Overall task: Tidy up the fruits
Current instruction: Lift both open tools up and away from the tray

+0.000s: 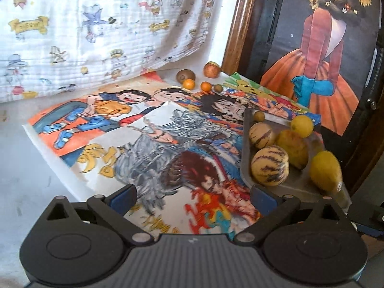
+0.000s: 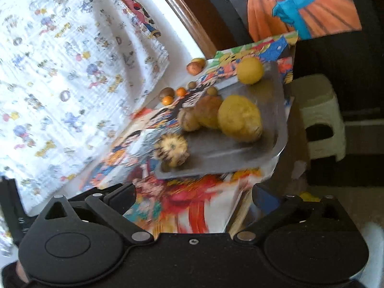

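Fruit sits in two groups: on the grey tray (image 1: 247,144) at your right you have two striped melons (image 1: 270,166), several yellow lemons (image 1: 302,126) and a small green fruit (image 1: 259,116) at the tray's far corner. Well beyond the tray, near the draped printed cloth (image 1: 96,36), lie a brown kiwi (image 1: 185,75), two small oranges (image 1: 189,84), a reddish apple (image 1: 211,69) and another small green fruit (image 1: 218,87), all loose on the surface (image 1: 14,156) and the cartoon drawings (image 1: 148,134) covering it. Your left hand-held gripper (image 1: 193,195) hovers over the drawings with its jaws wide apart, holding nothing. Your right hand-held gripper (image 2: 193,195) likewise stands apart and bare, just short of the tray's near edge.
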Motion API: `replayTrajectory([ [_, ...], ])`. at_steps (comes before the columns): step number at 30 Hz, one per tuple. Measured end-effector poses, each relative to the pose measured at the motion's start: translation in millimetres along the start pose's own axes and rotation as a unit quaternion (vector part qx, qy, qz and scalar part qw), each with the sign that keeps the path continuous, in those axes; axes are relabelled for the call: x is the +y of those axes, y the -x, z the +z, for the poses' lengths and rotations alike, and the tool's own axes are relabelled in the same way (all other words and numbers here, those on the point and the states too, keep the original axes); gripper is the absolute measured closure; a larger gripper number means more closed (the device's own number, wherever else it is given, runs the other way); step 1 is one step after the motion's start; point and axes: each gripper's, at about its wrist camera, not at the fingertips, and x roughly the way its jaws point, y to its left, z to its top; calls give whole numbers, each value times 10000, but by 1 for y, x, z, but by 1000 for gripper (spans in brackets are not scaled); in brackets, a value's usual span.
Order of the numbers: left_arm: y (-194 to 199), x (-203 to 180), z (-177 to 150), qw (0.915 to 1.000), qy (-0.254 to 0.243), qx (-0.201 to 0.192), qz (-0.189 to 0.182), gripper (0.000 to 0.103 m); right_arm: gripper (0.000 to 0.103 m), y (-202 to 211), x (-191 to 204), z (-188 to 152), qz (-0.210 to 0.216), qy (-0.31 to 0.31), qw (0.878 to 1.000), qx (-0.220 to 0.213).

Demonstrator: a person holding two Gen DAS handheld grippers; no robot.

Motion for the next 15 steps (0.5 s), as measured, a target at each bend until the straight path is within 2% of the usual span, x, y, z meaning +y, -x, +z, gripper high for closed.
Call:
replayTrajectory([
  [2,2,4,-2,10000,7,7,89,1,1,5,3,-4,-56,23,9999,-108],
  [7,8,17,-5,9997,154,9,201,0,1,16,23,-14,-319,583,9972,-328],
  [15,13,31,-5,9991,259,-5,346,0,1,19,47,-19,-211,1270,9910,-374],
])
